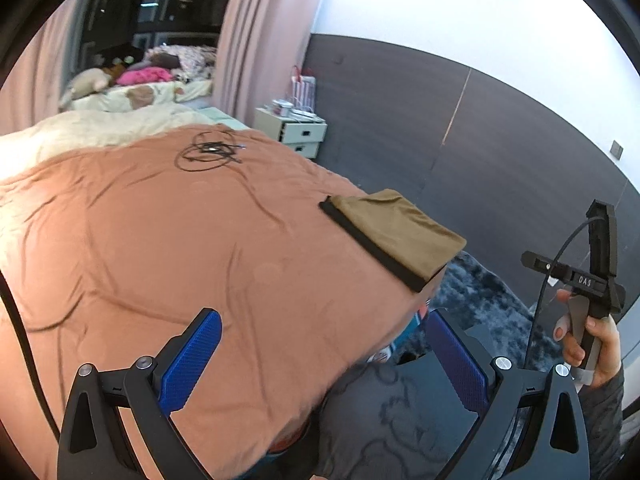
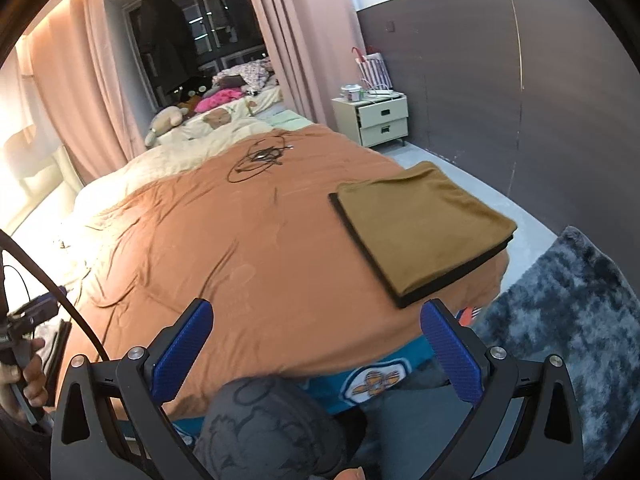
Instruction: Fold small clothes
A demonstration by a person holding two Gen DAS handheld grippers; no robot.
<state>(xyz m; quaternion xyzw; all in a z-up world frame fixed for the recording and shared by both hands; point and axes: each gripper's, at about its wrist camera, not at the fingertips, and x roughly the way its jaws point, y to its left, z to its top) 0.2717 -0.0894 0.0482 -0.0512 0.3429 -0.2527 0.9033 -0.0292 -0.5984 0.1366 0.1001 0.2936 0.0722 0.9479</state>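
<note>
A folded tan garment [image 1: 394,230] with a black edge lies flat at the right corner of the orange bed cover [image 1: 180,248]. It also shows in the right wrist view [image 2: 424,228] on the same cover [image 2: 240,248]. My left gripper [image 1: 324,356] is open and empty, held above the bed's near edge, well short of the garment. My right gripper [image 2: 316,348] is open and empty, also above the near edge, just below the garment's corner. The right gripper's body [image 1: 596,272] shows in a hand at the right of the left wrist view.
A tangle of black cable [image 2: 260,158] lies on the far part of the cover. A cream nightstand [image 2: 374,120] stands by the dark wall. A grey shaggy rug [image 2: 568,304] covers the floor on the right. Pillows and soft toys [image 2: 192,116] sit at the bed's head.
</note>
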